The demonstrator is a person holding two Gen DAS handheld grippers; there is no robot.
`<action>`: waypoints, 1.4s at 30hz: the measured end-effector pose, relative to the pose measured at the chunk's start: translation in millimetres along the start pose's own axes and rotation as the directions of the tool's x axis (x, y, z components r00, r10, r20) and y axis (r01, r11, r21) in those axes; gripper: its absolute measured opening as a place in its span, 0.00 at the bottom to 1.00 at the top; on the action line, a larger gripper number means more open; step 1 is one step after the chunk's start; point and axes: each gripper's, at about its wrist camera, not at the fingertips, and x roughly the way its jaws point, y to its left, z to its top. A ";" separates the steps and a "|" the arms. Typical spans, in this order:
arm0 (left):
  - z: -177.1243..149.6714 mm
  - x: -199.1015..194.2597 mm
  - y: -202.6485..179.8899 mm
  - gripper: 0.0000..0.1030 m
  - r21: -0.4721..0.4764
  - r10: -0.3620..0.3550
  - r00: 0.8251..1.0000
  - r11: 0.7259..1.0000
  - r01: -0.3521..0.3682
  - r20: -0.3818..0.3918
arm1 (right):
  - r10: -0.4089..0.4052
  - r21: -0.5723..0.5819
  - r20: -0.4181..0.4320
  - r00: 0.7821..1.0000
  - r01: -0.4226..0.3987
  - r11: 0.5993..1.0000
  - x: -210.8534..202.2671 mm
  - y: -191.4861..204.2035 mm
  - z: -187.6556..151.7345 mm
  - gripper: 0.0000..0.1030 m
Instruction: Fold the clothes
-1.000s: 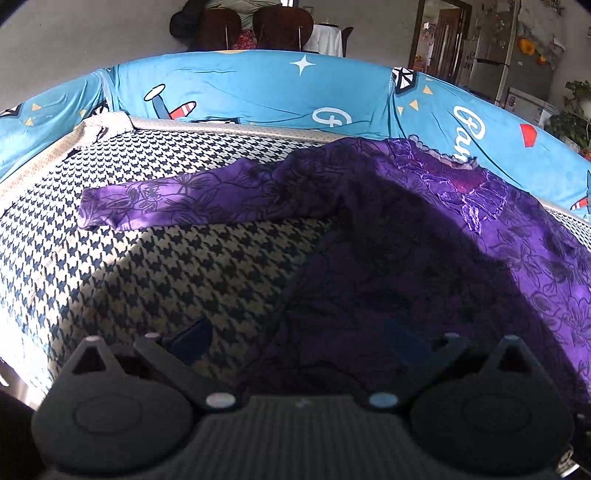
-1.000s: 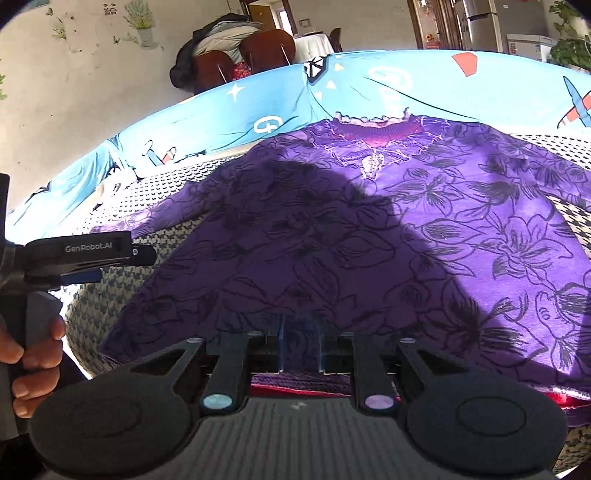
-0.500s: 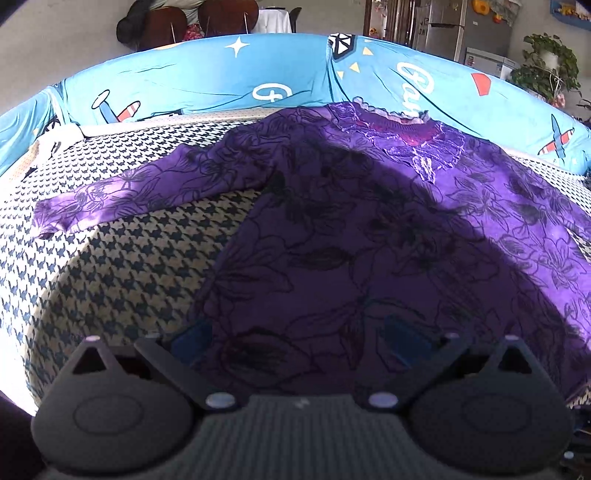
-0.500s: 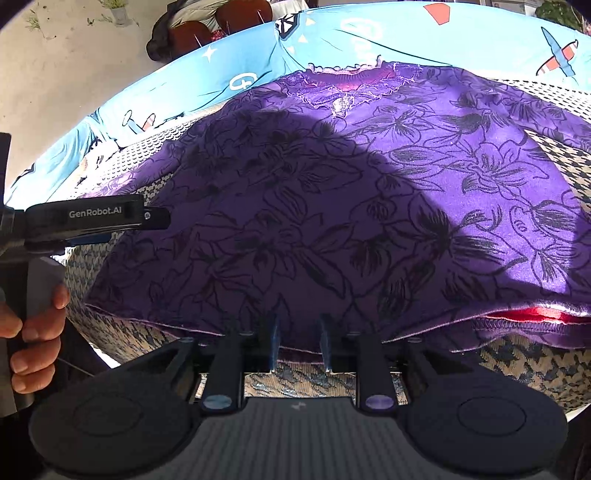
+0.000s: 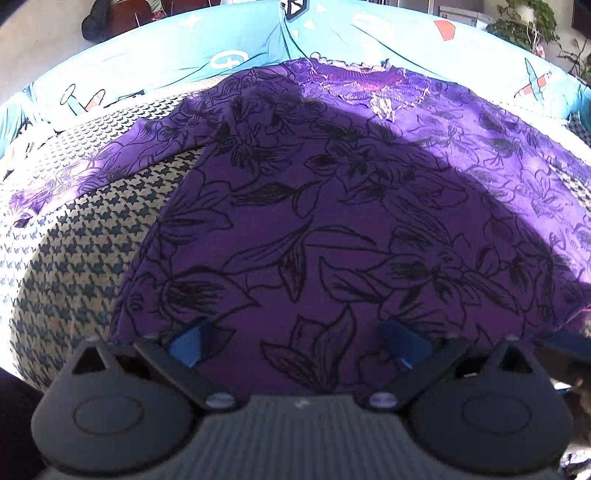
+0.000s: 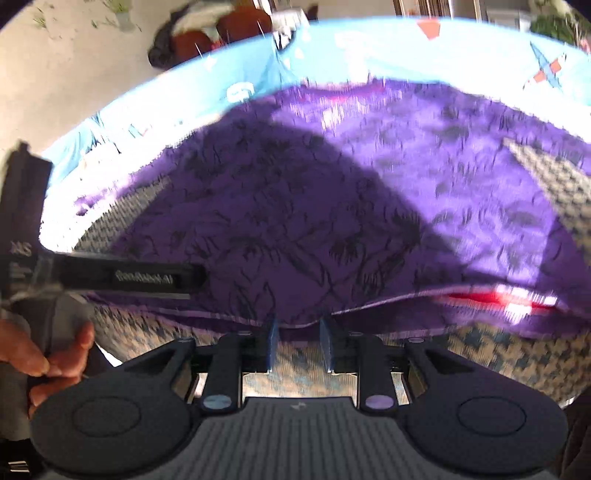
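A purple top with black flower outlines lies spread flat on a houndstooth-patterned cover, neckline at the far side. One long sleeve stretches off to the left. My left gripper hovers over the near left part of the top, open wide, with nothing between its blue pads. In the blurred right wrist view the top fills the middle. My right gripper sits at the near hem, its pads a narrow gap apart with bare cover showing between them. A hand holds the left gripper's black finger.
A blue cushion with cartoon planes and stars rims the far side. The cover's near edge drops away just below the hem. Red lining shows inside the hem at the right. Chairs and plants stand beyond.
The left gripper has swung right, from over the cover and sleeve onto the top's body. The right gripper's pads have parted slightly and slid back from on the fabric to the hem's edge.
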 end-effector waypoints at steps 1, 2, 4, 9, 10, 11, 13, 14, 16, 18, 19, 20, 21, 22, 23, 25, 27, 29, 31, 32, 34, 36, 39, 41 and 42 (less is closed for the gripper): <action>0.9 -1.7 -0.1 1.00 -0.005 -0.003 1.000 1.000 0.003 0.012 | -0.012 -0.002 0.023 1.000 0.012 1.000 -3.3 -1.1 2.0 0.24; 1.8 -2.9 -0.1 1.00 -0.008 -0.007 1.000 1.000 0.007 0.022 | -0.023 -0.004 0.046 0.999 0.024 1.000 -6.7 -2.2 4.1 0.24; 3.4 -3.2 -0.2 1.00 -0.012 -0.010 0.999 1.000 0.010 0.031 | -0.056 -0.001 0.082 0.995 0.056 0.998 -10.9 -5.5 8.1 0.25; 3.2 2.2 -3.9 1.00 -0.005 0.001 1.000 1.000 -0.001 0.002 | -0.190 0.060 0.060 0.980 0.187 0.981 -3.9 -23.6 15.8 0.34; 2.6 3.7 -5.0 1.00 0.000 0.001 1.000 1.000 -0.001 -0.009 | -0.215 0.075 0.044 0.976 0.212 0.974 -1.9 -28.4 16.2 0.36; 1.8 4.6 -6.3 1.00 0.005 0.003 1.000 1.000 -0.003 -0.015 | -0.234 0.092 0.004 0.972 0.232 0.968 2.3 -32.9 15.3 0.39; -0.3 5.5 -9.0 1.00 0.019 0.009 1.000 1.000 -0.009 -0.020 | -0.243 0.125 -0.047 0.969 0.247 0.961 8.1 -39.1 11.3 0.40; -1.1 5.9 -9.9 1.00 0.024 0.012 1.000 1.000 -0.011 -0.022 | -0.243 0.134 -0.042 0.969 0.246 0.960 7.5 -40.7 8.8 0.40; -2.0 6.9 -11.1 1.00 0.026 0.015 0.999 1.000 -0.014 -0.029 | -0.255 0.101 -0.048 0.966 0.259 0.961 7.8 -36.3 8.3 0.42; -2.5 6.8 -11.0 1.00 0.021 0.014 0.999 1.000 -0.013 -0.038 | -0.265 0.086 -0.048 0.963 0.268 0.960 7.2 -33.2 7.1 0.42; -2.7 6.7 -11.0 1.00 0.018 0.013 0.999 1.000 -0.013 -0.042 | -0.267 0.083 -0.048 0.963 0.270 0.959 6.8 -32.4 7.2 0.42; -2.8 6.4 -11.0 1.00 0.016 0.012 0.999 1.000 -0.011 -0.045 | -0.267 0.085 -0.050 0.962 0.270 0.959 6.5 -32.2 7.4 0.42; -2.9 6.0 -11.1 1.00 0.014 0.011 0.999 1.000 -0.010 -0.047 | -0.267 0.089 -0.052 0.962 0.270 0.959 6.3 -32.1 7.7 0.42; -2.7 5.0 -10.9 1.00 0.011 0.004 0.999 1.000 -0.004 -0.045 | -0.266 0.092 -0.055 0.962 0.270 0.958 6.2 -31.9 8.0 0.42; -2.4 3.8 -10.6 1.00 0.008 -0.005 0.999 1.000 0.005 -0.040 | -0.265 0.092 -0.056 0.963 0.269 0.959 6.2 -31.6 9.0 0.42; -0.5 0.6 -9.6 1.00 -0.002 -0.028 0.999 1.000 0.028 -0.018 | -0.261 0.091 -0.057 0.964 0.266 0.960 6.4 -30.8 11.8 0.42; 3.4 -2.0 -8.4 1.00 -0.010 -0.035 0.999 0.999 0.035 0.006 | -0.250 0.087 -0.056 0.967 0.254 0.963 6.9 -30.4 16.0 0.42; 9.3 -1.8 -6.6 1.00 -0.018 -0.032 0.999 0.999 0.033 0.022 | -0.224 0.077 -0.052 0.973 0.227 0.971 7.9 -30.9 22.7 0.42; 18.7 1.4 -4.5 1.00 -0.028 -0.025 0.999 0.999 0.026 0.029 | -0.194 0.059 -0.045 0.980 0.197 0.979 9.3 -31.1 30.3 0.42; 23.8 3.7 -3.1 1.00 -0.034 -0.021 0.999 0.999 0.022 0.031 | -0.178 0.041 -0.040 0.983 0.180 0.983 11.1 -31.7 35.9 0.42; 33.9 8.0 -0.4 1.00 -0.044 -0.017 0.999 0.999 0.019 0.042 | -0.148 0.008 -0.033 0.988 0.148 0.989 15.8 -34.6 48.2 0.42; 44.4 12.8 1.9 1.00 -0.049 -0.013 0.998 0.999 0.016 0.057 | -0.121 -0.018 -0.028 0.992 0.121 0.993 21.8 -39.6 61.2 0.43; 60.1 23.4 3.7 1.00 -0.038 0.002 0.998 0.999 0.001 0.069 | -0.087 -0.063 -0.030 0.996 0.085 0.994 32.1 -45.8 78.5 0.44; 69.7 31.0 4.0 1.00 -0.027 0.012 0.997 1.000 -0.010 0.072 | -0.067 -0.097 -0.034 0.997 0.063 0.993 39.3 -48.7 88.2 0.44; 74.5 34.8 4.1 1.00 -0.022 0.017 0.997 1.000 -0.016 0.073 | -0.057 -0.114 -0.033 0.998 0.052 0.992 42.6 -49.5 92.4 0.44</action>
